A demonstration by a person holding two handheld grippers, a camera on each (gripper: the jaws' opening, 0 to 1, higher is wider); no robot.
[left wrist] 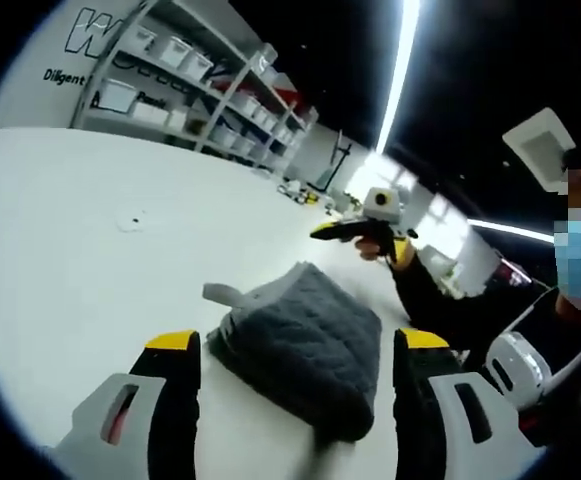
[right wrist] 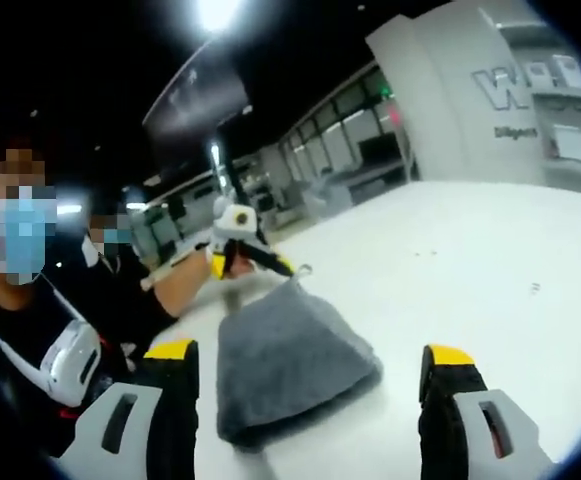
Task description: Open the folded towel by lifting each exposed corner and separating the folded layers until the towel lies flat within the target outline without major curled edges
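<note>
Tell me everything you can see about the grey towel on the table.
The towel is dark grey, thick and soft-looking, with a quilted, ribbed surface. It is still folded into a compact bundle and lies on the white table. A small lighter loop sticks out at one corner. In both views it sits between the open jaws, and no gripper touches it. In the right gripper view its near edge looks rounded, not flat.

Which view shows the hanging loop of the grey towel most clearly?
The left gripper view. There the small loop sticks out sideways from the folded grey towel against the white table, so its shape is plain. In the right gripper view the loop is a thin sliver at the towel's far corner, close to the other gripper's tip.
</note>
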